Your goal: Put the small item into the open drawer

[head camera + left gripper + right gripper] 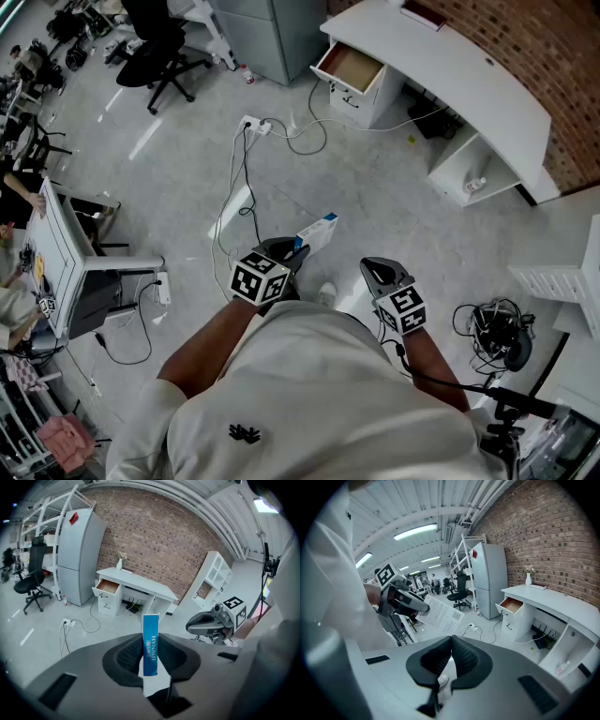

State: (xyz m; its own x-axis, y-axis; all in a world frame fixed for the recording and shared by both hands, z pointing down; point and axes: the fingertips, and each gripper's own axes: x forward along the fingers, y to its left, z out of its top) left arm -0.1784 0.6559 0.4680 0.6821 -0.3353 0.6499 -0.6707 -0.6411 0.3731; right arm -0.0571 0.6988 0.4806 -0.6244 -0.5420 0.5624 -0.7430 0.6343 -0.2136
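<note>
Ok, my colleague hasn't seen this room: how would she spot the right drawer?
Find the long white desk against the brick wall. Under its end nearest the grey fridge sits a white cabinet; its top drawer alone is pulled out, showing a brown inside.

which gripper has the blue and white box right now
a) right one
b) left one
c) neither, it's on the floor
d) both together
b: in the left gripper view, the left gripper has its fingers clamped on the blue and white box, while the right gripper is shut with nothing between its fingers.
</note>
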